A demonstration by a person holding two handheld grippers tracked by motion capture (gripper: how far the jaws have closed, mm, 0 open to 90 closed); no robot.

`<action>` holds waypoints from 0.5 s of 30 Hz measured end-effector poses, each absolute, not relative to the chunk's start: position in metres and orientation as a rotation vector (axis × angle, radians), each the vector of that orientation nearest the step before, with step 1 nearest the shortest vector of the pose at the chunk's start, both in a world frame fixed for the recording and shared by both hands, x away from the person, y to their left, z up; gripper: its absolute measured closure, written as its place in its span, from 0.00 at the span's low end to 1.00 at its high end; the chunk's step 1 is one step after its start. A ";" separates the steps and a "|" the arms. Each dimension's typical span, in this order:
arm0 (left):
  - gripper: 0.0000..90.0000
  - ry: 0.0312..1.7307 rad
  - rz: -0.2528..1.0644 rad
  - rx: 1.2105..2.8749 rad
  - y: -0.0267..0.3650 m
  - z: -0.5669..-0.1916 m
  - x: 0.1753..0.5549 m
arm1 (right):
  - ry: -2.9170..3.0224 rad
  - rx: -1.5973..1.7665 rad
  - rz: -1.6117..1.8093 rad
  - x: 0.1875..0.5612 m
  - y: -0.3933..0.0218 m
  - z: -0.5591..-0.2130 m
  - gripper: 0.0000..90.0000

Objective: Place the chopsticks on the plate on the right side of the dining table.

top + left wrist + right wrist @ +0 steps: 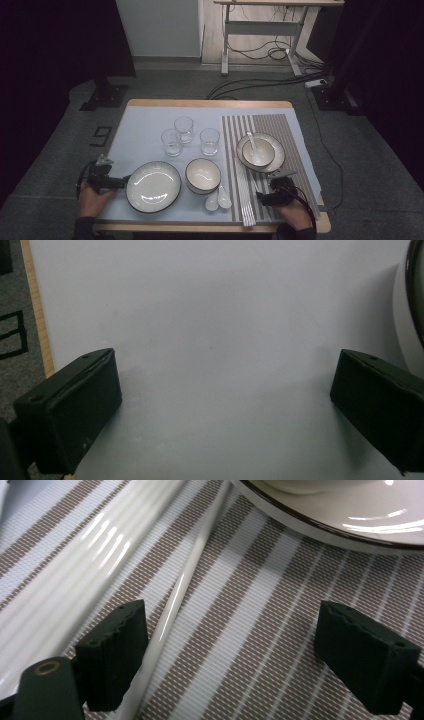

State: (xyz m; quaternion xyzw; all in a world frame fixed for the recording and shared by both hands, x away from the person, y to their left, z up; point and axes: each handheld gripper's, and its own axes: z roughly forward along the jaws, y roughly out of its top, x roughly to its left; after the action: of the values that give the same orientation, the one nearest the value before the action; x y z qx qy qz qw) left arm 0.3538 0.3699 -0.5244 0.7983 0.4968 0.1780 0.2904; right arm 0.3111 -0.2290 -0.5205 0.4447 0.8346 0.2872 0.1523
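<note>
Right gripper (230, 655) hovers low over the striped placemat (280, 630), jaws spread, nothing pinched. A single white chopstick (175, 600) lies just inside its left jaw, beside the chopstick bundle (75, 580), near the plate (350, 525). Best to centre the jaws on it, then lower and close squarely. Left gripper (225, 405) is spread, empty, beside the large plate (153, 186).

A grey carpeted floor (165, 82) surrounds the wooden table (210, 103). Beyond it stands a desk with a pale metal frame (260, 30), black cables (270, 52) coiled beneath, and a white power strip (318, 82). Both sides fall into darkness; 2 black stand bases (104, 95) rest on the carpet.
</note>
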 end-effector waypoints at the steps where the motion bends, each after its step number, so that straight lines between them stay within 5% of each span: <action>1: 0.00 1.325 0.475 2.129 0.370 -0.524 0.354 | 2.395 1.282 0.820 0.311 -0.230 -0.520 0.17; 15: 0.00 1.325 0.476 2.129 0.370 -0.524 0.354 | 2.422 1.339 0.757 0.316 -0.244 -0.512 0.38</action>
State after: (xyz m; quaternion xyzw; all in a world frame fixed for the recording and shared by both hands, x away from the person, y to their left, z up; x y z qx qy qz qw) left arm 0.3537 0.3698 -0.5245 0.7983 0.4966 0.1786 0.2902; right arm 0.3156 -0.2443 -0.5119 0.4624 0.8363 0.2615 0.1359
